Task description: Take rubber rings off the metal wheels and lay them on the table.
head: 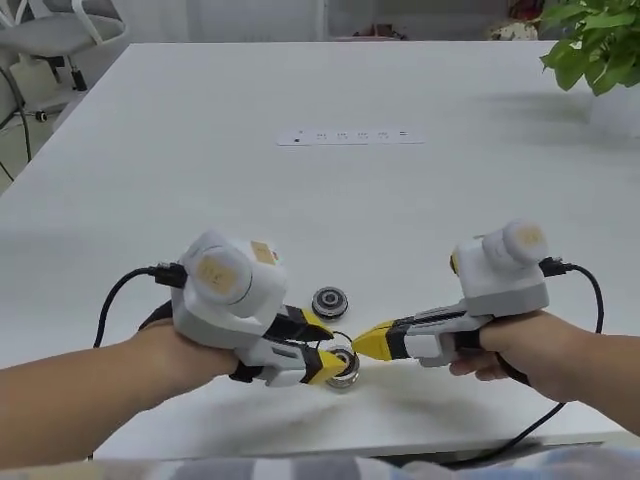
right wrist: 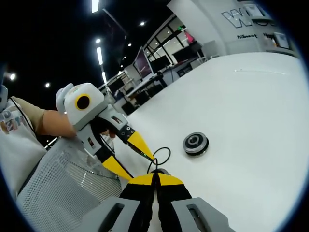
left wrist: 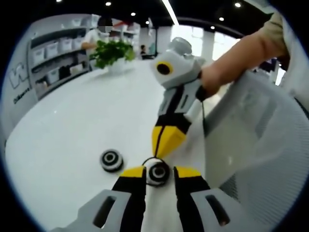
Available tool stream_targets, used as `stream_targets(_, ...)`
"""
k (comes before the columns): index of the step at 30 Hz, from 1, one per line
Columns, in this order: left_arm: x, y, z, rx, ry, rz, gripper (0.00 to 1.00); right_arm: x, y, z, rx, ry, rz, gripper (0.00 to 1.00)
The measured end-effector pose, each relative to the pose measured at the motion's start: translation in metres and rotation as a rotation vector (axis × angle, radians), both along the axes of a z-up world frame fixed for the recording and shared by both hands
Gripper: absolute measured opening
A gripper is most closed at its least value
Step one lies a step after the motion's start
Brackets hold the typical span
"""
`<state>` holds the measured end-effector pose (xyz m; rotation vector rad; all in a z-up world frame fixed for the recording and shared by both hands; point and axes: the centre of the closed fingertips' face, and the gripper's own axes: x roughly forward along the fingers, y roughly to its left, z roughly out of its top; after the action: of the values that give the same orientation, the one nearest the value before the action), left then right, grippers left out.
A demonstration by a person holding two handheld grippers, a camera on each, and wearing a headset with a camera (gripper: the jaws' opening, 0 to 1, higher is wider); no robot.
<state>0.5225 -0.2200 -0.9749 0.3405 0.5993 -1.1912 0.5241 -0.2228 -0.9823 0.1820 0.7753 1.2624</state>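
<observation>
Between the yellow-tipped fingers (left wrist: 134,172) of the left gripper (left wrist: 159,173) sat a small metal wheel (head: 346,370), one finger against each side of its rim, so that gripper was clamped on it just above the white table (head: 400,220). Straight ahead of those fingertips the right gripper (right wrist: 155,180) met it nose to nose, its fingers pressed together on what looked like a thin black rubber ring (right wrist: 169,153). The ring's free loop stood up just beyond the right fingertips, and its far side seemed to lie on the wheel. A second wheel (right wrist: 195,143) lay beyond both sets of fingertips, well apart from them, and I could not tell whether it carried a ring. The step in hand appeared to be peeling the ring off the clamped wheel. To do it well, the left fingers should hold firm on the metal rim without trapping the rubber beneath them. The right fingers should draw the loop away from the wheel and around its edge, not straight out, so the ring rolls off instead of stretching and snapping back. A pinch on so thin a band could slip, so a slow, steady pull seemed wise.
</observation>
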Motion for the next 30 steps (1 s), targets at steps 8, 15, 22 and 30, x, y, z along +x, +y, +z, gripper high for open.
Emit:
stream_targets(8,-0.004,0.01,0.015,-0.028,-0.011,0.003,0.31,0.003,0.004,0.006,0.008,-0.017,0.005,0.0)
stream_targets(15,-0.002,0.025,0.023,-0.055,-0.001,0.04,0.37,0.01,0.008,0.011,0.013,-0.025,0.007,0.0)
stream_targets(22,0.003,0.045,0.03,-0.078,-0.002,0.098,0.42,0.013,0.02,0.014,0.018,-0.032,0.02,0.0)
stream_targets(30,0.003,0.065,0.029,-0.082,0.005,0.145,0.48,0.019,0.036,0.01,0.013,-0.034,0.038,0.0)
